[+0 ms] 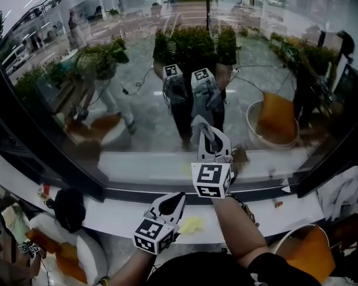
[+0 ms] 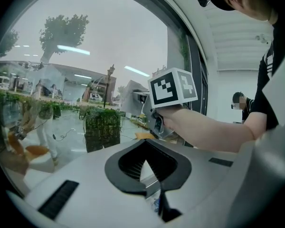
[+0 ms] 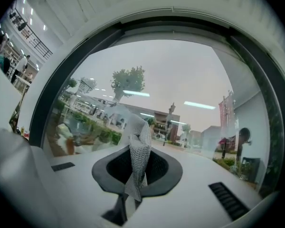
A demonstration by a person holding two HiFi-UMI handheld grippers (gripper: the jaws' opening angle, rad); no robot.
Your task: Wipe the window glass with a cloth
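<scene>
Wiping step: right claw clamped on cloth, up near glass at 12 o'clock. Left claw closed, empty, at its 7 o'clock. Next, likely: press the cloth on and sweep sideways.

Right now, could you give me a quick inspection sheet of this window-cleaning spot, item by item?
Surface: window glass, full of reflections; white sill beneath it.
Job's things: grey cloth, raised towards the glass.
Clutter: yellowish scrap and small bits on the sill.
Grippers: right gripper, fingers shut on the cloth; left gripper, shut and empty, low by the sill.
Cables: thin cable on the ground, seen in the glass.
Surroundings: bushes beyond the glass; pale fabric heap at the right.
</scene>
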